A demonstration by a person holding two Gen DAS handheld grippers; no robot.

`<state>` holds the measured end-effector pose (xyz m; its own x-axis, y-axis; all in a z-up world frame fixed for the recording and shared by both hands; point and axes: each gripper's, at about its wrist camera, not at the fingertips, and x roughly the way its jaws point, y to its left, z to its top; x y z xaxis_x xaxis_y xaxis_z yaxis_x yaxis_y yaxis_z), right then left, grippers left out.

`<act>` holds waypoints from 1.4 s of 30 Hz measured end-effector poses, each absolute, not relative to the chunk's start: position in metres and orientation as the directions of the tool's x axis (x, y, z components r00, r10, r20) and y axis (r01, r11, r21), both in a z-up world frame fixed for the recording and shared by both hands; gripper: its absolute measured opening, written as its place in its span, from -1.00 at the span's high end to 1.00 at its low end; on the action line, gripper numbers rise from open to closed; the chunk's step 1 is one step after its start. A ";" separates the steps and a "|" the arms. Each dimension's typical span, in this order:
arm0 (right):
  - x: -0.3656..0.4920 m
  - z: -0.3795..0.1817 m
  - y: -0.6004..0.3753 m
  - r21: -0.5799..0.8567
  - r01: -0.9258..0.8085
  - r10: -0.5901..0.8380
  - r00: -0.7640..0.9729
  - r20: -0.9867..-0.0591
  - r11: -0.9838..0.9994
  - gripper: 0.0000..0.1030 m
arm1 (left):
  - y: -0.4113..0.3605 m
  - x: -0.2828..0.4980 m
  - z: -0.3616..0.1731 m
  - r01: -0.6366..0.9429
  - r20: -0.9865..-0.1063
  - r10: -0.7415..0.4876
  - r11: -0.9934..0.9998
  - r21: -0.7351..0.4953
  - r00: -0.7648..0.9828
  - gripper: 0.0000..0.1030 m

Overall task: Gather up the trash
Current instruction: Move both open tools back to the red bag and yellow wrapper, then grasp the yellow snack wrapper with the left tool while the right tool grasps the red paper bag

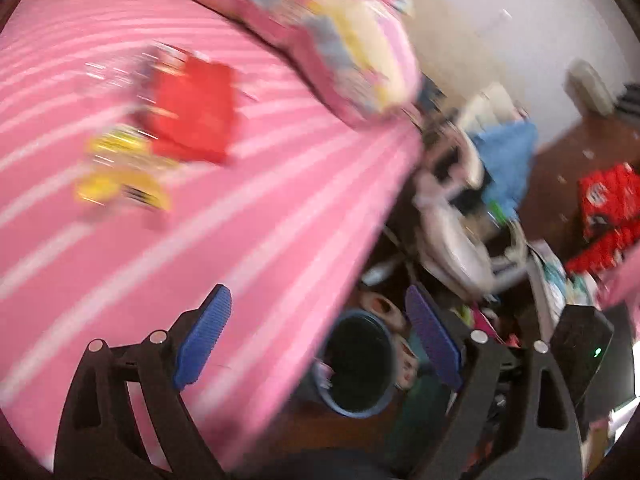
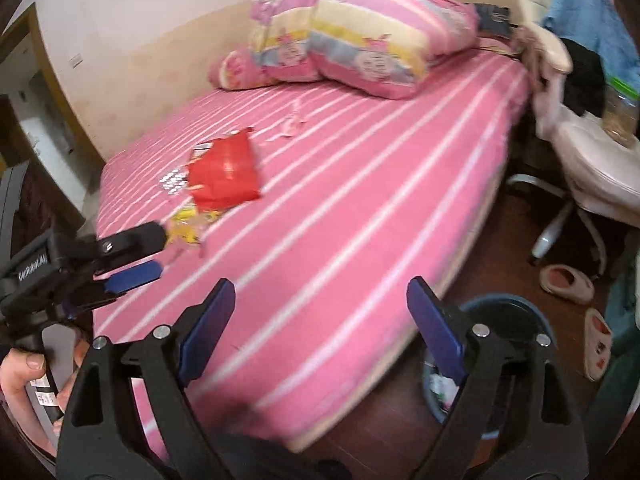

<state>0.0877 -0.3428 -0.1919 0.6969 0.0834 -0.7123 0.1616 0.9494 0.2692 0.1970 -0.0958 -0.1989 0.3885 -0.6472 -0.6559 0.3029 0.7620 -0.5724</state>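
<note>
A red wrapper (image 2: pixel 224 172) lies on the pink striped bed (image 2: pixel 360 200), with a yellow wrapper (image 2: pixel 188 224) and a silver foil piece (image 2: pixel 174 180) beside it. Small pink scraps (image 2: pixel 294 124) lie farther up the bed. The blurred left wrist view shows the same red wrapper (image 1: pixel 192 112) and yellow wrapper (image 1: pixel 120 172). A blue bin (image 2: pixel 504 312) stands on the floor at the bed's edge, also the blue bin (image 1: pixel 360 364). My right gripper (image 2: pixel 322 332) is open and empty above the bed's near edge. My left gripper (image 1: pixel 320 340) is open and empty too; a hand (image 2: pixel 20 368) holds this left gripper (image 2: pixel 158 252) near the yellow wrapper.
A bundled striped quilt (image 2: pixel 352 36) fills the head of the bed. A white swivel chair (image 2: pixel 592 160) with clothes stands right of the bed, with slippers (image 2: pixel 564 280) on the dark floor. Red packages (image 1: pixel 608 200) sit on the floor farther off.
</note>
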 end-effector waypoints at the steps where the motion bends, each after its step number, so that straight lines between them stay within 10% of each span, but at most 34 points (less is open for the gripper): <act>1: 0.094 -0.193 -0.337 0.273 0.154 0.091 0.698 -0.710 0.950 -0.72 | -0.079 0.204 -0.199 0.291 -0.655 -0.631 0.775 -0.562 0.416 -0.68; 18: 0.283 -0.251 -0.265 0.376 0.065 0.215 0.725 -0.655 0.924 -0.74 | -0.031 0.325 -0.284 0.248 -0.770 -0.518 0.855 -0.456 0.373 -0.67; 30: 0.381 -0.284 -0.269 0.412 0.072 0.254 0.687 -0.680 0.908 -0.74 | -0.039 0.358 -0.303 0.205 -0.795 -0.489 0.872 -0.444 0.360 -0.06; 37: 0.396 -0.311 -0.286 0.490 0.151 0.289 0.647 -0.705 0.859 -0.74 | -0.035 0.358 -0.301 0.185 -0.788 -0.506 0.862 -0.472 0.350 -0.11; 39: 0.396 -0.313 -0.289 0.504 0.152 0.299 0.648 -0.700 0.850 -0.74 | -0.035 0.357 -0.298 0.178 -0.785 -0.505 0.863 -0.473 0.360 -0.52; 42: 0.396 -0.314 -0.290 0.515 0.151 0.304 0.657 -0.690 0.844 -0.74 | -0.031 0.358 -0.290 0.173 -0.762 -0.515 0.855 -0.489 0.392 -0.61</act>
